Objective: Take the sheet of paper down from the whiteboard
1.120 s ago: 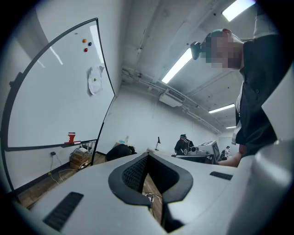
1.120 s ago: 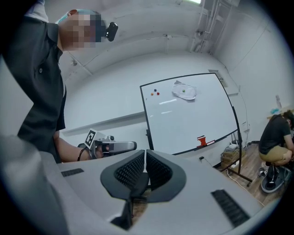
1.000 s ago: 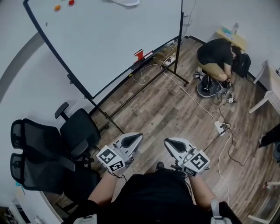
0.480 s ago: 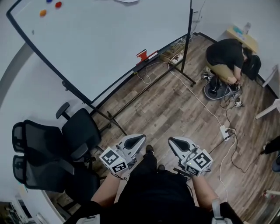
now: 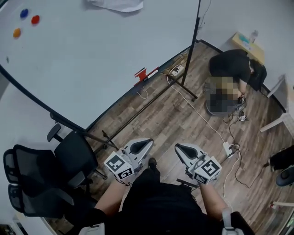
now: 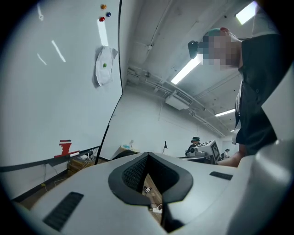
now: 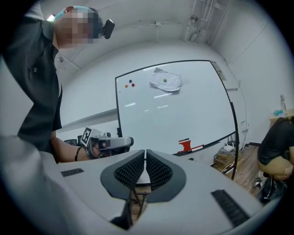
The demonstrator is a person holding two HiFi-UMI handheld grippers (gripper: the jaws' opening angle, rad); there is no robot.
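Since both my grippers sit low at my waist, well apart from the whiteboard [image 5: 92, 55], I judge this to be the approach, with nothing yet done to the paper. My left gripper [image 5: 139, 147] has its jaws together on nothing, and my right gripper [image 5: 183, 150] is likewise closed and empty. The sheet of paper [image 5: 120, 4] hangs crumpled high on the board, pinned by a small green magnet [image 6: 104, 65]. Next I would need to get close, raise one gripper, part its jaws and take an edge of the sheet, perhaps freeing the magnet with the other. No writing is legible anywhere; I see only the square markers [image 5: 117, 166] on my grippers, and the board is blank
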